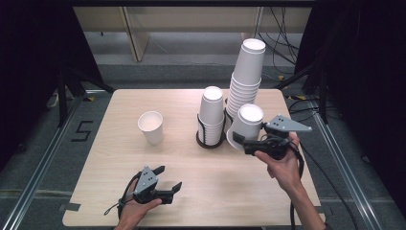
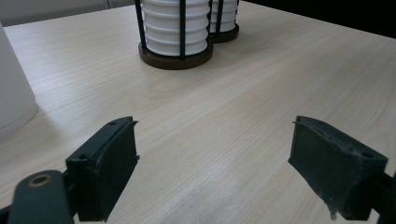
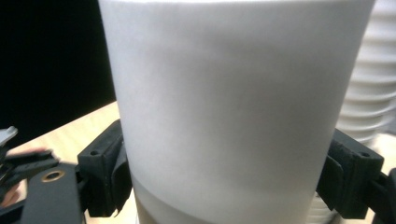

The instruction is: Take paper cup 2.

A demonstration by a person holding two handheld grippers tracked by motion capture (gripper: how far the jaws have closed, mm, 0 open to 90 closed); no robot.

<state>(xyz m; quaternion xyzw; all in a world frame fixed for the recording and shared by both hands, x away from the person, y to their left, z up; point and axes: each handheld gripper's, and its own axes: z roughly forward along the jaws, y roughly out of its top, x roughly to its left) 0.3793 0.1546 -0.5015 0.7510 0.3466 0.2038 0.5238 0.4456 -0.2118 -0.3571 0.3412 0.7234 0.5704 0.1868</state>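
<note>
Above tabletop (image 1: 143, 163), right side: my right gripper (image 1: 239, 140) jaws clamp inverted paper cup (image 1: 248, 122), just beside tall stack (image 1: 246, 79). One upright cup (image 1: 151, 127) already set out. Held cup not placed yet. Left gripper (image 1: 168, 178) jaws apart, empty, w/ nothing near.

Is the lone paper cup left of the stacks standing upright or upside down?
Upright: the lone paper cup stands on the table with its open mouth up, its inside visible in the high view.
</note>
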